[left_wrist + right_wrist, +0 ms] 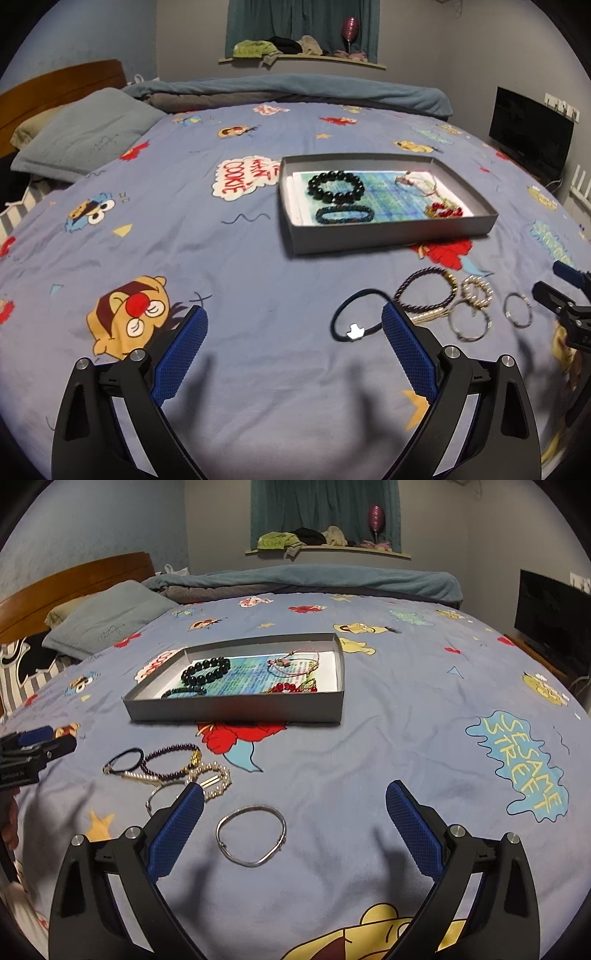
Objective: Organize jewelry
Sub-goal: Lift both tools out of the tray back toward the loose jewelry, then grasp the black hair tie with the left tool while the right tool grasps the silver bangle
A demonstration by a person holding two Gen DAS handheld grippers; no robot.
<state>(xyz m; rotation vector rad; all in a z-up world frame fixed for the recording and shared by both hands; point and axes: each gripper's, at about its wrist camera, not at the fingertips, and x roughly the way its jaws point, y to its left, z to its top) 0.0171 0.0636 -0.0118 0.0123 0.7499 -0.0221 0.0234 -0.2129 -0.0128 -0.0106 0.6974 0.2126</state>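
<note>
My left gripper (293, 326) gapes wide, empty — the black hair tie (360, 314) lies just inside its right finger. My right gripper (294, 801) is spread too, holding nothing; the silver bangle (252, 835) lies between the jaws — grey tray (236, 709) well beyond.

Black claw (294, 805), blue textured pads (413, 830)
</note>
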